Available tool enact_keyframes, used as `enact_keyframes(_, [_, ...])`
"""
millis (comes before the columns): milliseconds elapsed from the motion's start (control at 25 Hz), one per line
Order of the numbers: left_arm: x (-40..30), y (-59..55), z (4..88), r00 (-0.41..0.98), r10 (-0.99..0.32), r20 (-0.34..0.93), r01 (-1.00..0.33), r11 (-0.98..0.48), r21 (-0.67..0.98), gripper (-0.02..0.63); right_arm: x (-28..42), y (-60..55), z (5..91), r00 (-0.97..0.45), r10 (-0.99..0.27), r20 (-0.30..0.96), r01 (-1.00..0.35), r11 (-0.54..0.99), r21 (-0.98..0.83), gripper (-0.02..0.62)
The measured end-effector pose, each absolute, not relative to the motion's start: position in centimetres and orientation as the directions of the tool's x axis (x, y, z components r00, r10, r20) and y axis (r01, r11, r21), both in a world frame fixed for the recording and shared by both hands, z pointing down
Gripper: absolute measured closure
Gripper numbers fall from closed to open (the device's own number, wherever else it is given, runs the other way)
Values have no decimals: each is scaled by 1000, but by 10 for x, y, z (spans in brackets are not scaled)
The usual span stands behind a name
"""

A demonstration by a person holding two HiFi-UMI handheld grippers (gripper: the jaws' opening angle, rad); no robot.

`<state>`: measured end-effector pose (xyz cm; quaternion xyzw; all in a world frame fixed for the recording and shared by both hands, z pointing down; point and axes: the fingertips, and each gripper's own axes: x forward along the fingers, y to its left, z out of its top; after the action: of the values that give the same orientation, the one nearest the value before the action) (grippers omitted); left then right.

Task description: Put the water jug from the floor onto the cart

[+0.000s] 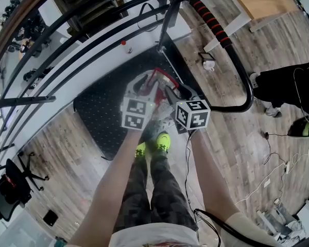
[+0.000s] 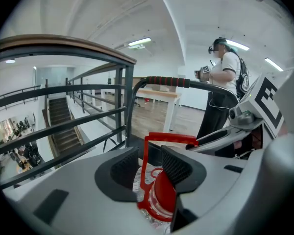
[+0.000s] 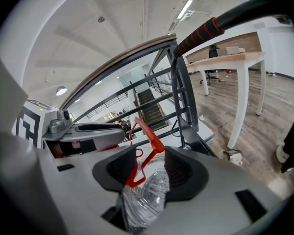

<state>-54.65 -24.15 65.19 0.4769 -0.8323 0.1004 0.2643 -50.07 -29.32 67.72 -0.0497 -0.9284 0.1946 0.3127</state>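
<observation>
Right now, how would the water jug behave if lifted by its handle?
The water jug has a clear, crinkled wall: probably flexes if squeezed. Its thin red handle would likely let it swing. Weight unclear: fill level unseen.

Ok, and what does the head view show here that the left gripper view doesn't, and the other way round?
Only the head view: the wearer's legs, neon shoes, the cart's black deck, an office chair. Only the left gripper view: a second person beyond the cart, ceiling lights, and the left tongs standing open around the jug's red handle. Both: that handle, the cart's push bar, the railing.
</observation>
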Motion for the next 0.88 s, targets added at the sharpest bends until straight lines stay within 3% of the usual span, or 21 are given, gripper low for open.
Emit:
enact_keyframes(480, [-546,-258,646,-395,-741,543,-867,497,47,480,-485,-313,688,-777,185,601,-98,908,-406,420])
enact_keyframes(880, [-528,-239,597,-414,-745,523,-854,516,59,483,-465,-305,641,-780,208,590,-78,903,-421,422])
